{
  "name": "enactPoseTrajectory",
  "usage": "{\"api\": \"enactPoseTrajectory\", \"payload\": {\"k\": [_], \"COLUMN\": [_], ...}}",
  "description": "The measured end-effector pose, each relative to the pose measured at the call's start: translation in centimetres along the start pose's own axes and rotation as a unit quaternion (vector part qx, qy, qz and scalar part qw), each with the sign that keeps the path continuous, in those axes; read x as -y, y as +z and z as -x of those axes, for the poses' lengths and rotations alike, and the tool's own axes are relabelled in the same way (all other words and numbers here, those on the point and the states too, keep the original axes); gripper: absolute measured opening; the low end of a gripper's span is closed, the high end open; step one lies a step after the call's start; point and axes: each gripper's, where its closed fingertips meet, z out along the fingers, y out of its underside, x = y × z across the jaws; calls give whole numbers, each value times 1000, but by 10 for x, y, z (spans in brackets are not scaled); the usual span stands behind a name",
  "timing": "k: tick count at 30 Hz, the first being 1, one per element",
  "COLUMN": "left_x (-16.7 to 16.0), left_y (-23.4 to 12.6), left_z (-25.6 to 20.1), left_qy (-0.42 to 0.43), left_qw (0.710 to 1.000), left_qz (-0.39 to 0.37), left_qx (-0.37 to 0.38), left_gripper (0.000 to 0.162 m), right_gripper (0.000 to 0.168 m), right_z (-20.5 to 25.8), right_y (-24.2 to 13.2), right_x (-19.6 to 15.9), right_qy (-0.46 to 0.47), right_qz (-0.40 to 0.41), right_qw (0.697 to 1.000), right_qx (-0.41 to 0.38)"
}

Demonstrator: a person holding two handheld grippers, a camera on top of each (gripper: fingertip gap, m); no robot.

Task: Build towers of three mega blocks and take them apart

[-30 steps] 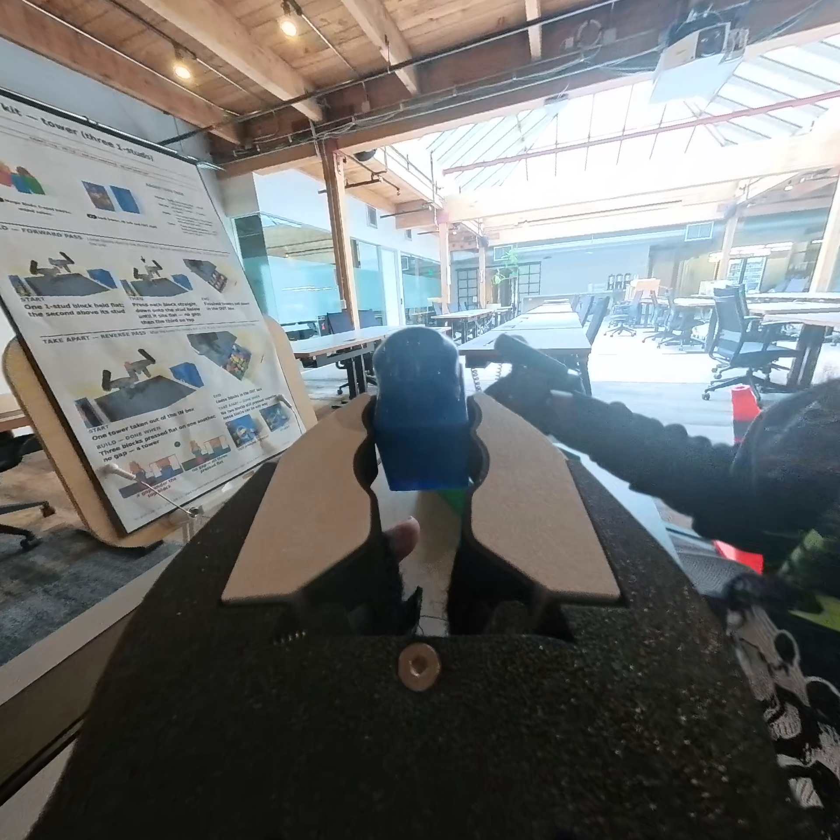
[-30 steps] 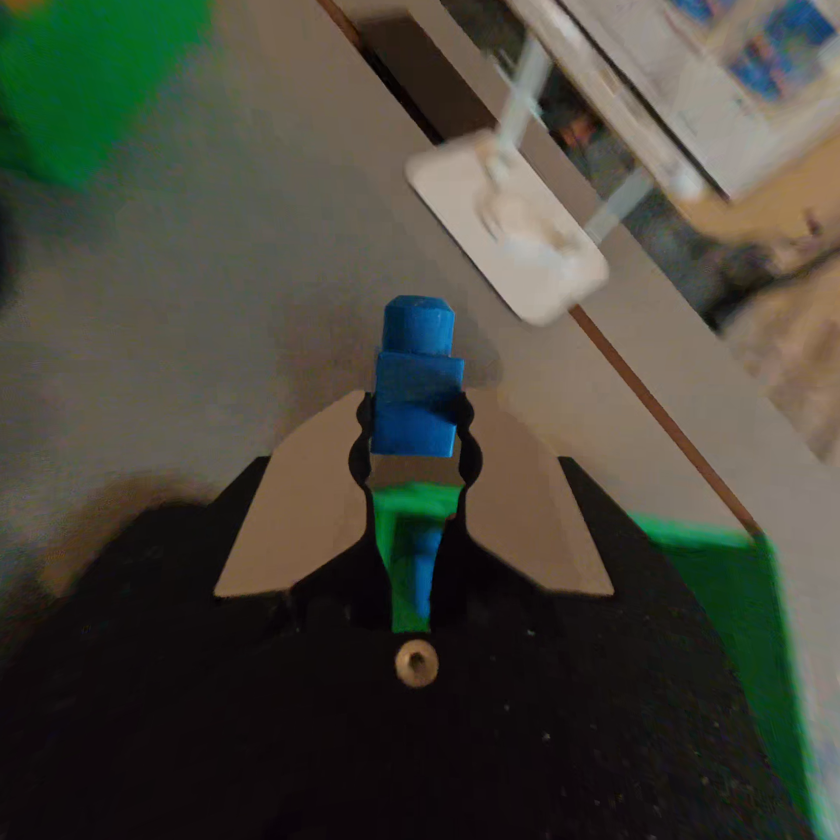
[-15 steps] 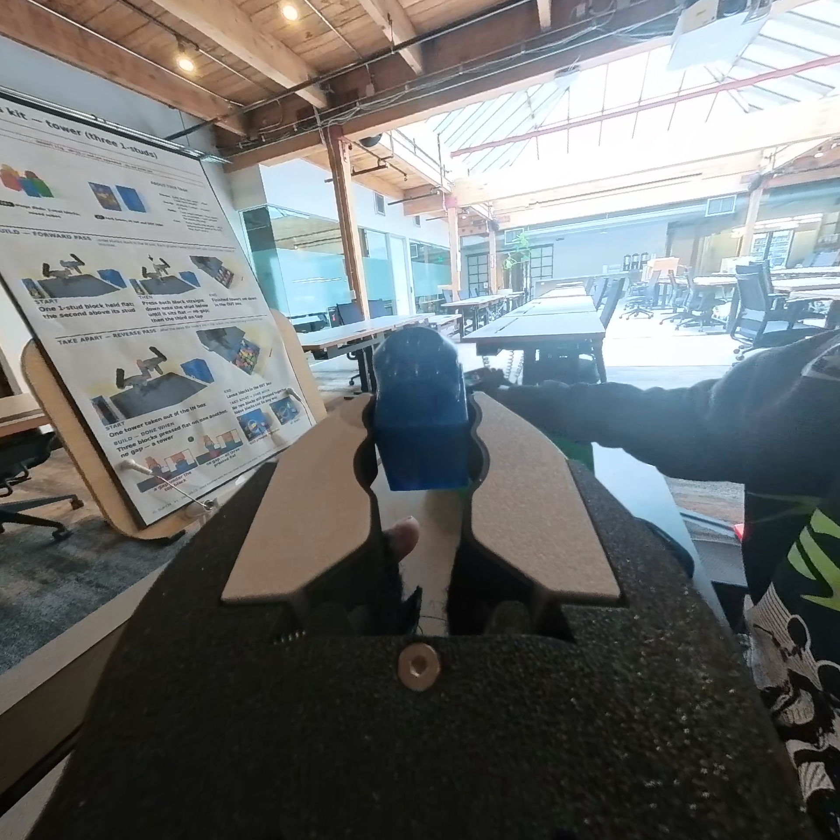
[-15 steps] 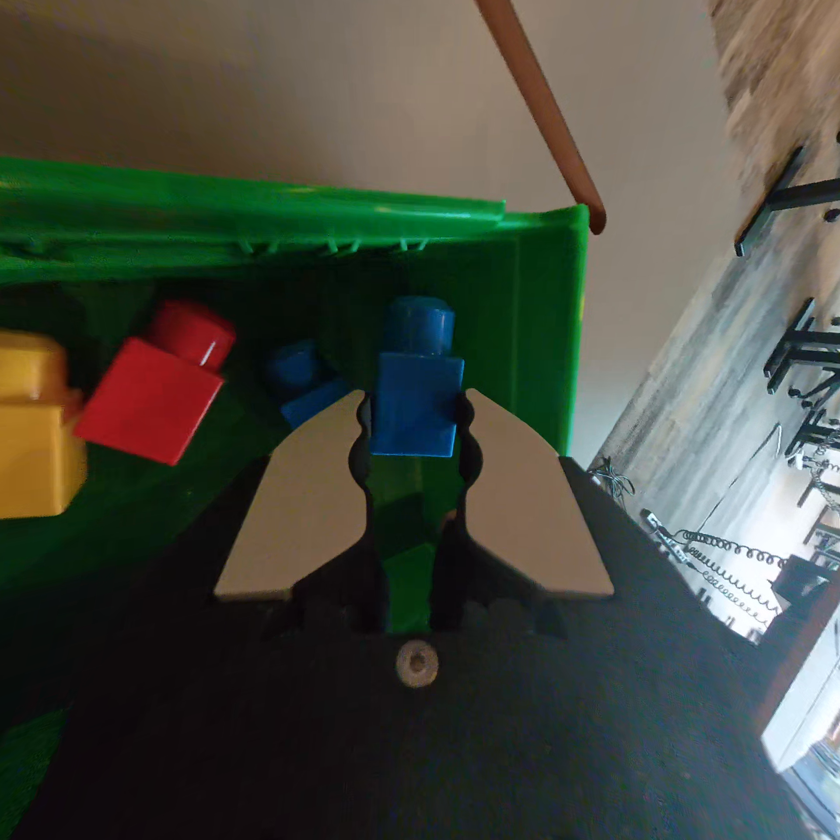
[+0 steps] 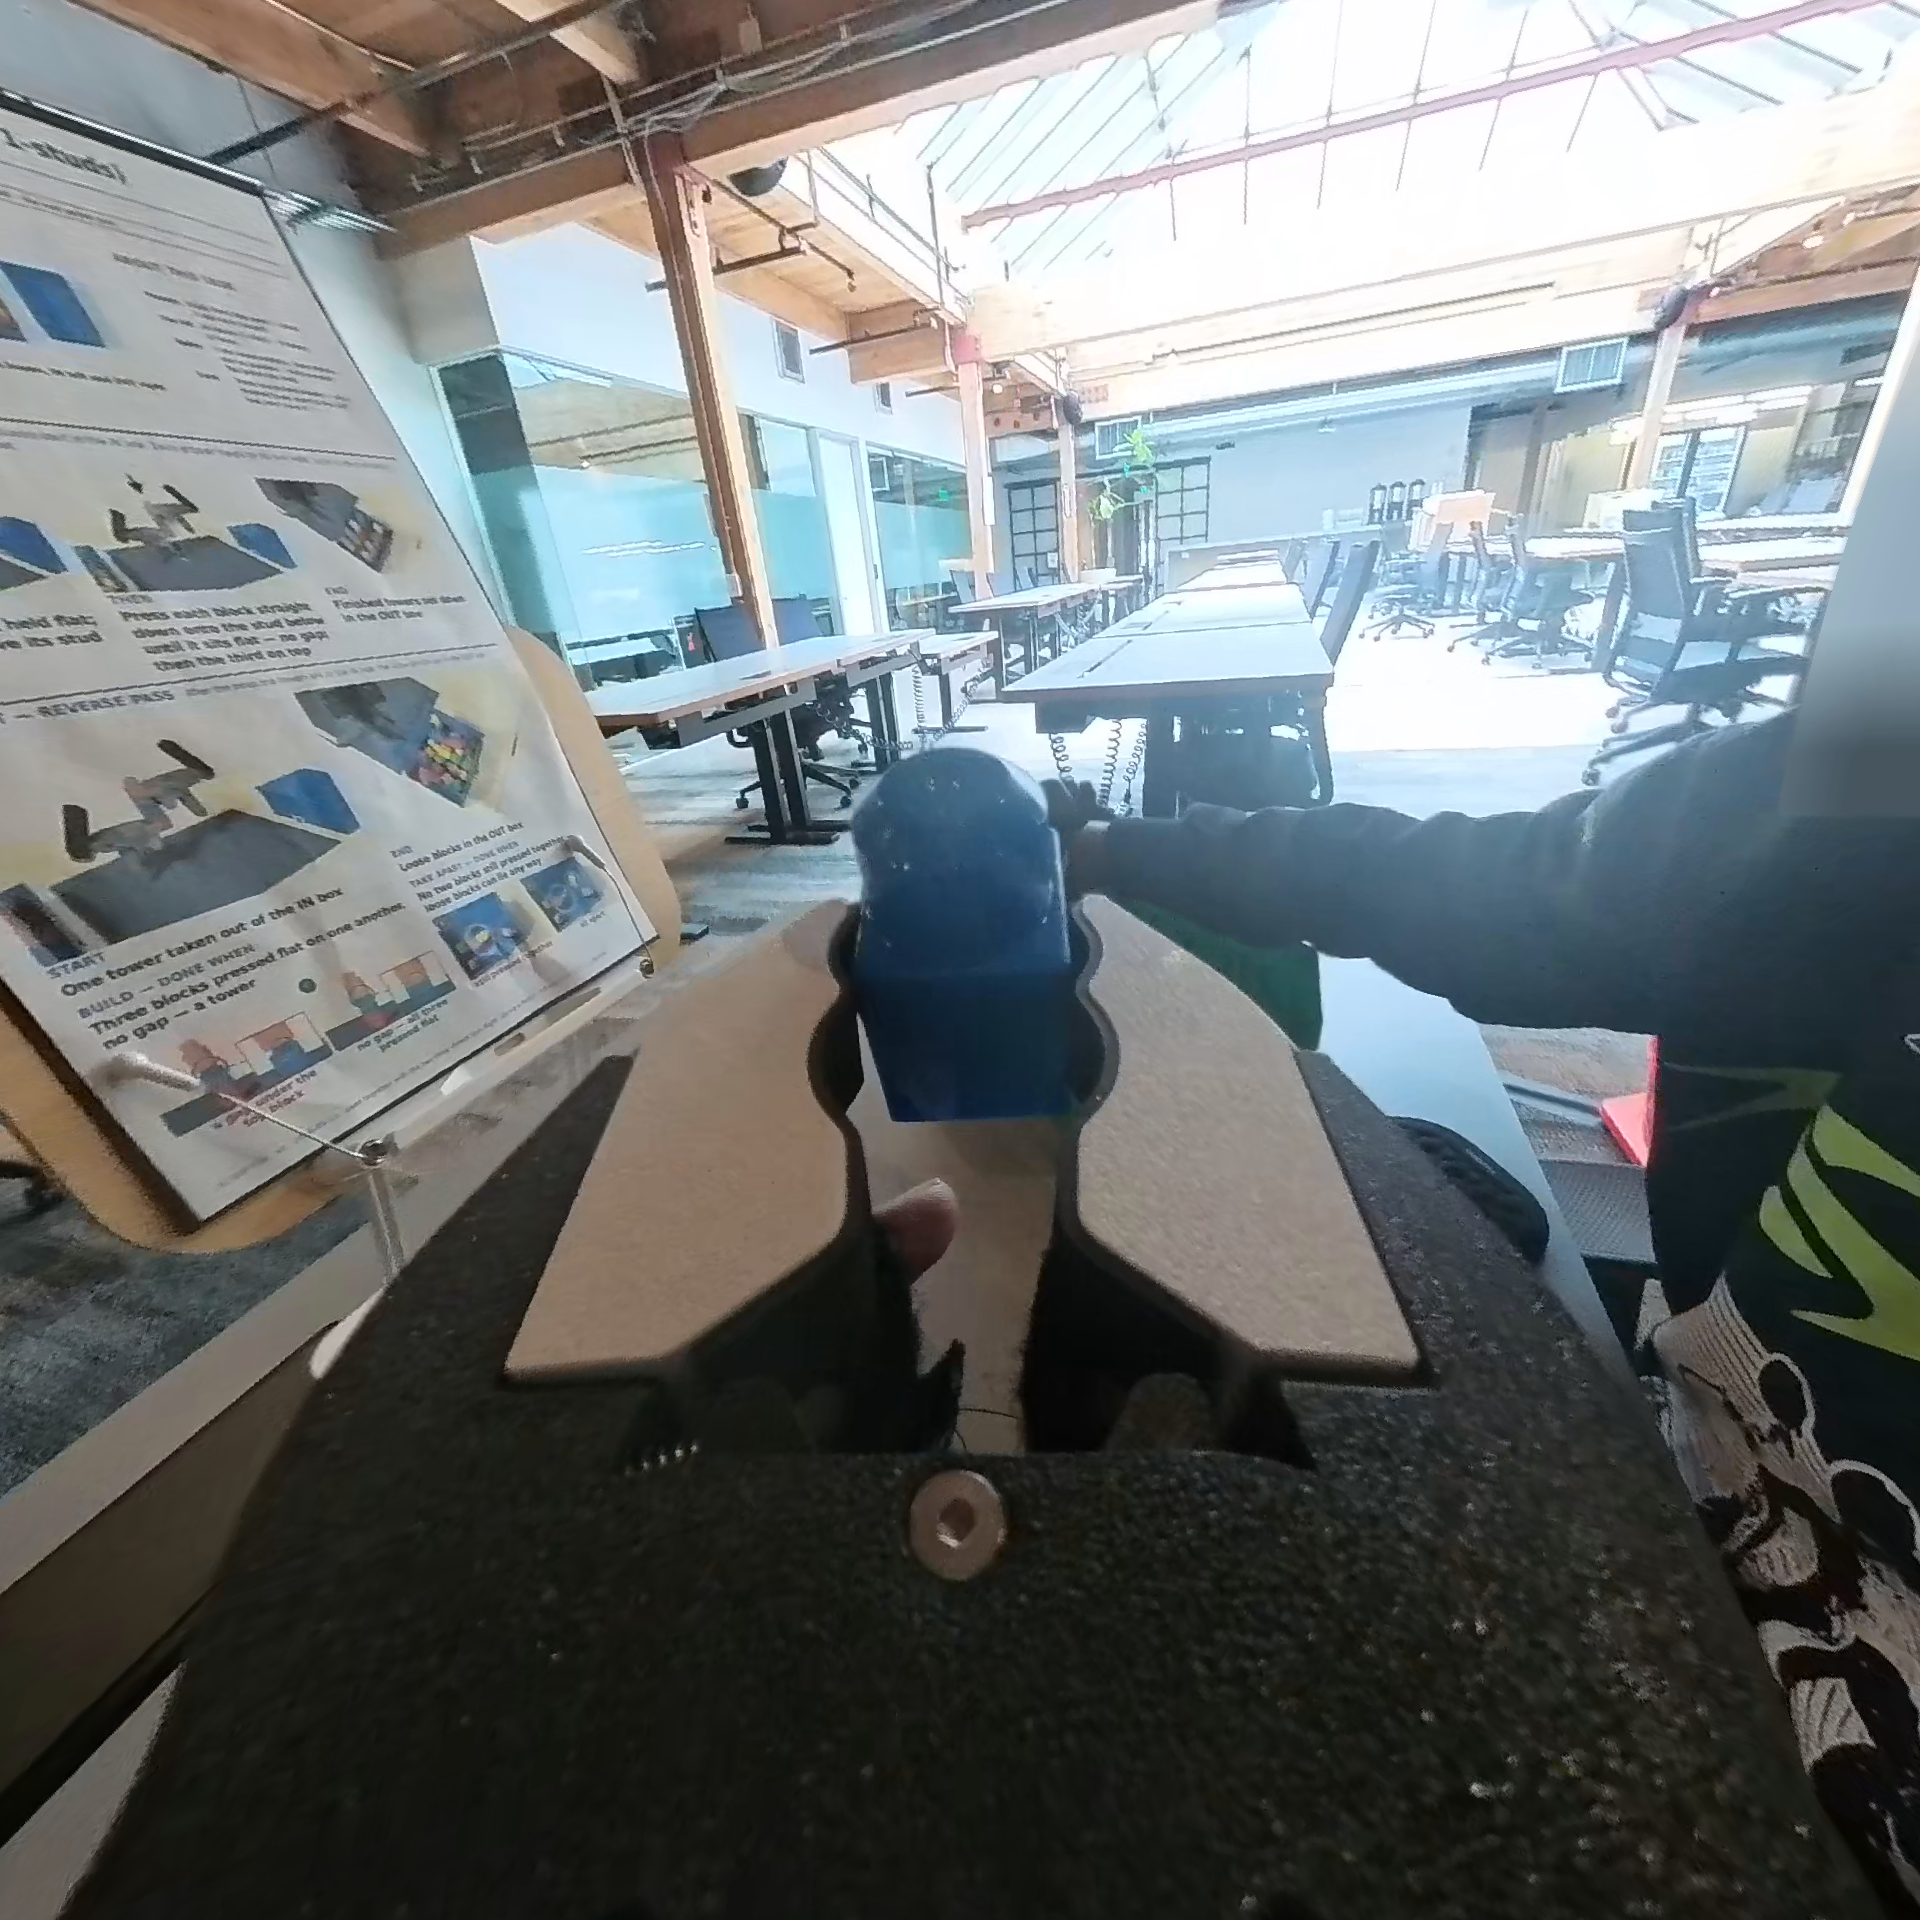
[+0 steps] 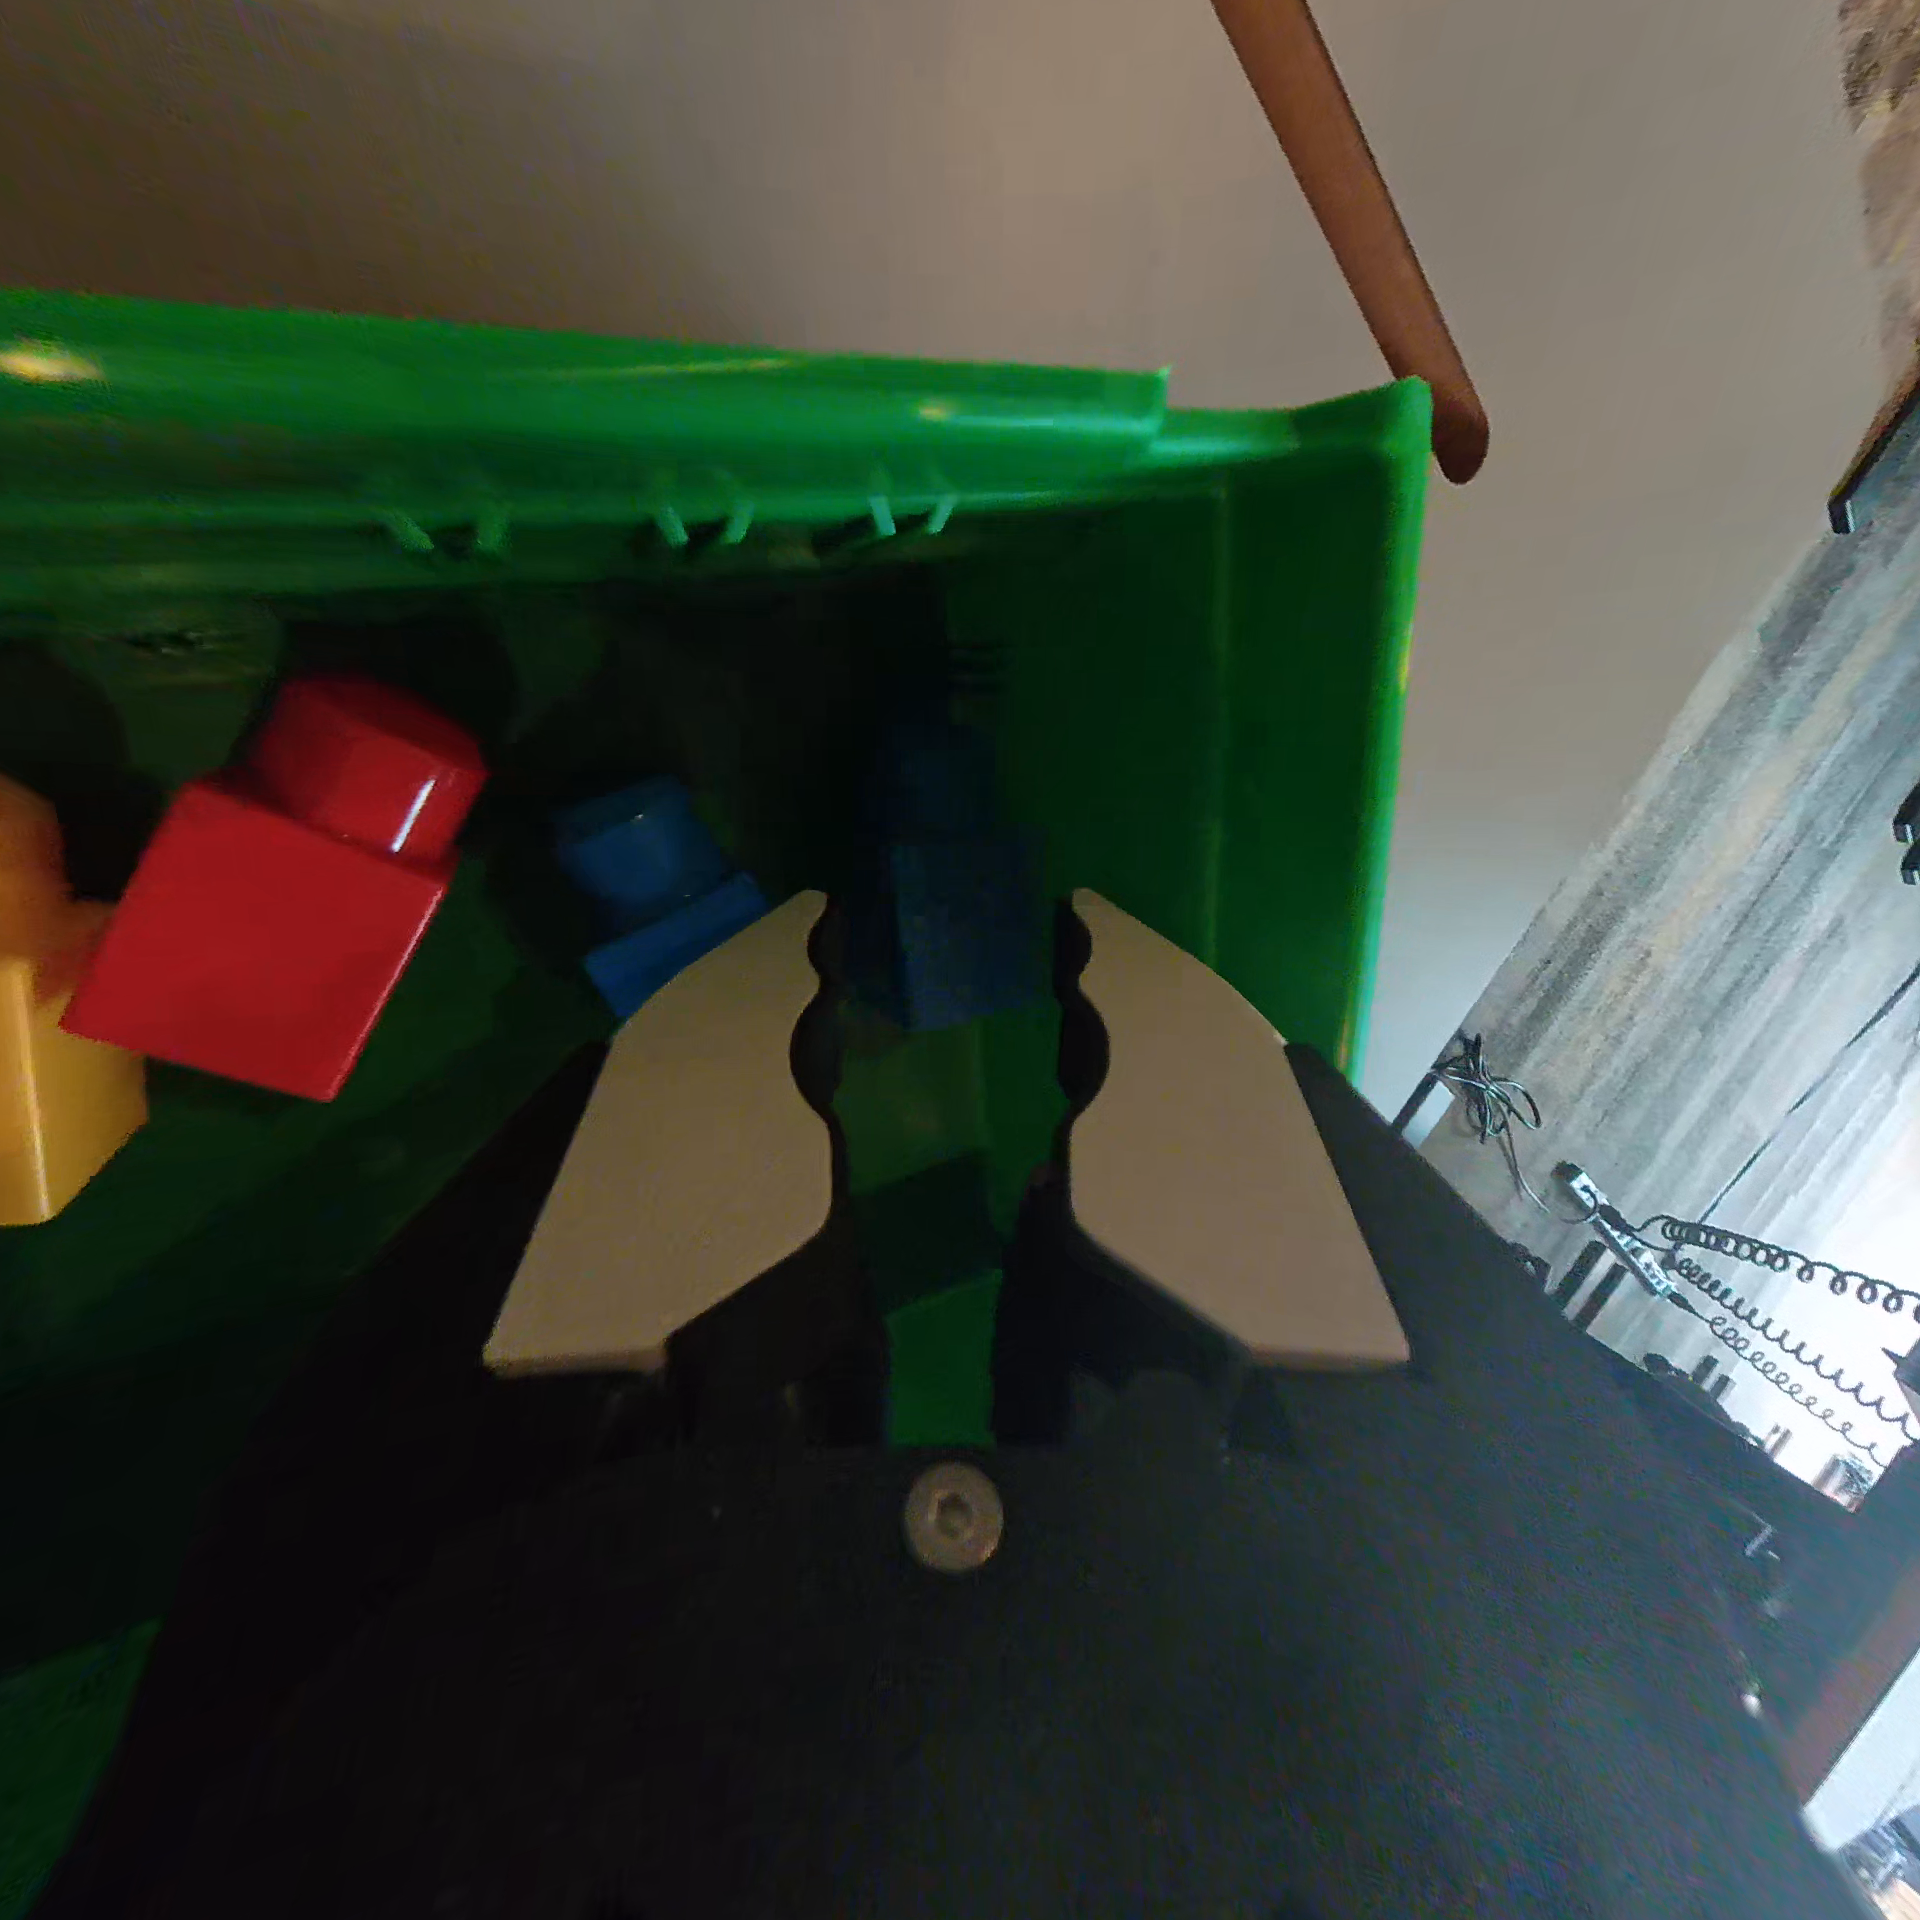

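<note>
Office space fills the background of the left wrist view, with rows of long desks (image 5: 1195,644) and chairs under a bright skylight, and a large instruction board (image 5: 239,665) leaning on a wooden stand at the left. A person's dark sleeve (image 5: 1455,883) reaches across from the right toward a patch of green bin just visible behind the fingers. In the right wrist view a green bin (image 6: 1299,727) sits on a pale table (image 6: 831,156) near its brown edge, and the gripper is lowered into it by the right-hand wall. Loose pieces lie on the bin floor: a red block (image 6: 281,894) tipped on its side, a yellow block (image 6: 42,1039) cut off at the left border, and a small blue block (image 6: 655,894) just beside the left finger. The left gripper (image 5: 961,997) is clamped on a dark blue block (image 5: 961,935), held stud-forward well above the table. The right gripper (image 6: 948,935) has a shadowed blue block (image 6: 940,914) between its fingertips; the sides of that block lie right against the pads, yet the dim light leaves it unclear whether the claw grips it or has let go.
</note>
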Motion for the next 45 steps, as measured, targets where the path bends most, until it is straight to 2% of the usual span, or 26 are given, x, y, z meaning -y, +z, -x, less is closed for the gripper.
{"api": "enactPoseTrajectory", "payload": {"k": [3,5,7,9,12,15,17,19,21,22,26,27,29,32,35,37,40,45], "left_x": [-2,-4,-5,-7,-9,-12,-14,-16,-20,-22,-26,-27,-29,-29,-26,-20,-9,-7], "left_y": [4,7,9,11,14,19,23,28,33,35,42,44,46,49,47,44,37,26], "left_z": [-1,-1,-1,-1,-4,-9,-14,-19,-25,-27,-38,-40,-40,-38,-32,-23,-10,4], "left_qy": [1,2,1,1,3,12,17,24,33,37,52,54,55,49,49,43,21,10], "left_qw": [1000,1000,1000,1000,1000,999,998,998,996,995,992,992,991,992,994,996,999,998], "left_qz": [8,11,14,19,25,36,43,53,65,71,85,88,95,95,91,75,42,31], "left_qx": [-3,-3,-3,-4,-10,-20,-29,-39,-49,-55,-75,-77,-75,-67,-46,-18,16,45], "left_gripper": [36,36,36,36,36,36,36,36,36,36,36,36,36,46,56,62,65,65], "right_gripper": [43,42,42,43,46,46,47,48,48,48,37,30,29,29,29,29,29,29], "right_z": [-2,3,19,56,141,229,276,308,331,338,352,353,351,340,313,291,253,192], "right_y": [-18,-47,-88,-142,-237,-326,-370,-401,-418,-421,-419,-418,-415,-417,-417,-407,-375,-284], "right_x": [5,24,58,106,174,216,231,243,252,256,265,265,264,257,243,227,195,118], "right_qy": [12,26,37,25,-58,-148,-191,-213,-234,-244,-260,-260,-259,-254,-243,-234,-211,-147], "right_qz": [-7,-50,-132,-254,-435,-564,-614,-643,-651,-647,-632,-631,-625,-626,-618,-596,-535,-361], "right_qw": [1000,998,990,967,894,794,736,694,670,667,672,673,679,685,709,738,802,917], "right_qx": [-17,-30,-31,4,90,171,209,244,270,277,287,287,285,273,239,212,162,89]}}
